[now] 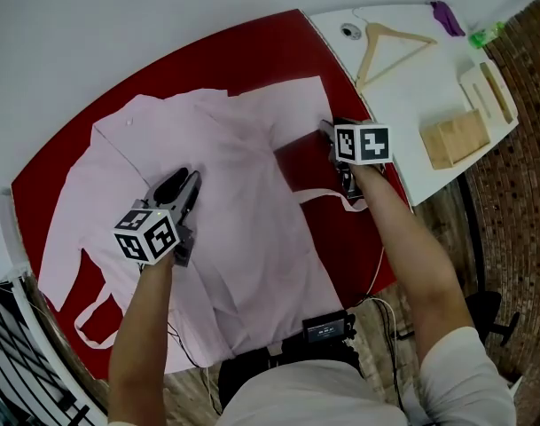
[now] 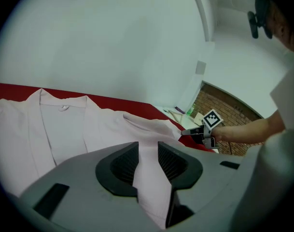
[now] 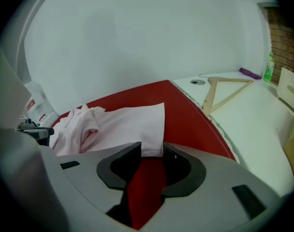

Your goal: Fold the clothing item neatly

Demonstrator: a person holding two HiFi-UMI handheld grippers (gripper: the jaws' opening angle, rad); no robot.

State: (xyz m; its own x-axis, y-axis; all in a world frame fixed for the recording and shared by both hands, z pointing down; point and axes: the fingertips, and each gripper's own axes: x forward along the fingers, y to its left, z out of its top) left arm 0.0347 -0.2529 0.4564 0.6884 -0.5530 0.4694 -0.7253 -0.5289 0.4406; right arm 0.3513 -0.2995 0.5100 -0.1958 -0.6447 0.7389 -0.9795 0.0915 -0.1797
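Here, a smooth pale-pink shirt (image 1: pixel 243 202) lies creased on a red tabletop (image 1: pixel 278 43).

Left tongs (image 1: pixel 183 183): jaws apart, tilted down-forward. Right tongs (image 1: pixel 330 136): jaws apart, tilted down-forward.

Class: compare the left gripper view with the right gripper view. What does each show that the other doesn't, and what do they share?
Left only: the right gripper with the person's forearm, and pink shirt under the left gripper's open tongs. Right only: bare red tabletop under its own open tongs, and the wooden hanger seen large. Both: shirt, red tabletop, white wall.
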